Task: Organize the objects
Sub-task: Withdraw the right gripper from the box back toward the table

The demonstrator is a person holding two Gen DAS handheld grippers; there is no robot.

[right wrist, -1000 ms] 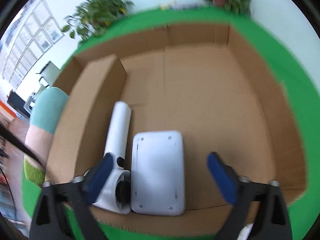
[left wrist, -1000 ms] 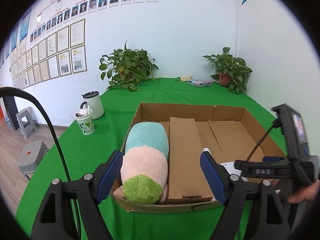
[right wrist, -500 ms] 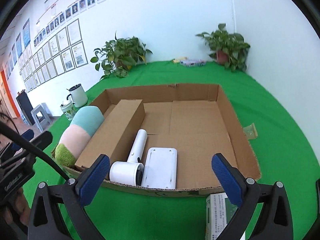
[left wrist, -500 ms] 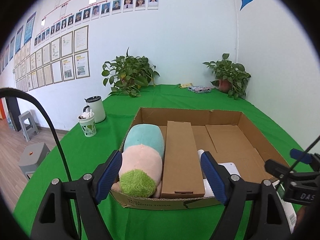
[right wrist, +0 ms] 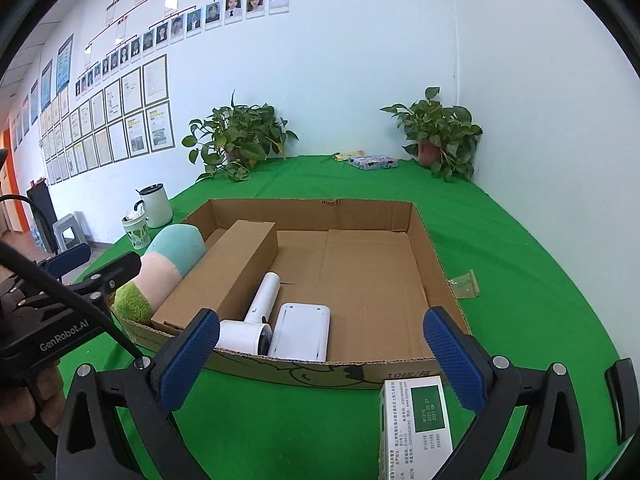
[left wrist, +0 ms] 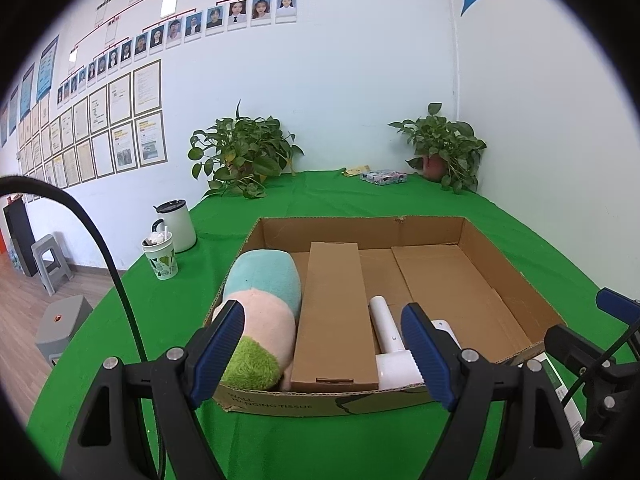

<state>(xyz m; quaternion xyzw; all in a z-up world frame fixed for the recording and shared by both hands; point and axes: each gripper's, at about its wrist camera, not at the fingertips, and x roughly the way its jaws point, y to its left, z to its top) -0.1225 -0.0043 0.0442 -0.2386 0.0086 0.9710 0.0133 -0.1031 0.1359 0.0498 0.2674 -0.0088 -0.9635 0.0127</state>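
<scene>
An open cardboard box (left wrist: 400,224) (right wrist: 312,208) sits on the green cloth. From left to right it holds a striped plush toy (left wrist: 260,312) (right wrist: 168,268), a long brown carton (left wrist: 334,320) (right wrist: 228,276), a white hair dryer (left wrist: 386,328) (right wrist: 260,304) and a flat white device (right wrist: 302,332). My left gripper (left wrist: 324,320) hovers open before the box's near left corner, holding nothing. My right gripper (right wrist: 322,324) is open and empty in front of the near wall. A small white and green carton (right wrist: 416,420) lies on the cloth by its right finger.
A patterned cup (left wrist: 160,256) and a white jug (left wrist: 178,226) stand left of the box. Two potted plants (left wrist: 240,152) (left wrist: 440,152) and a tissue pack (left wrist: 383,177) line the back wall. A clear wrapper (right wrist: 464,284) lies right of the box. Grey stools (left wrist: 60,316) stand on the floor.
My right gripper has drawn back and up out of the box, from just over the dryer and white device to in front of the near wall. The left gripper has backed off slightly.
</scene>
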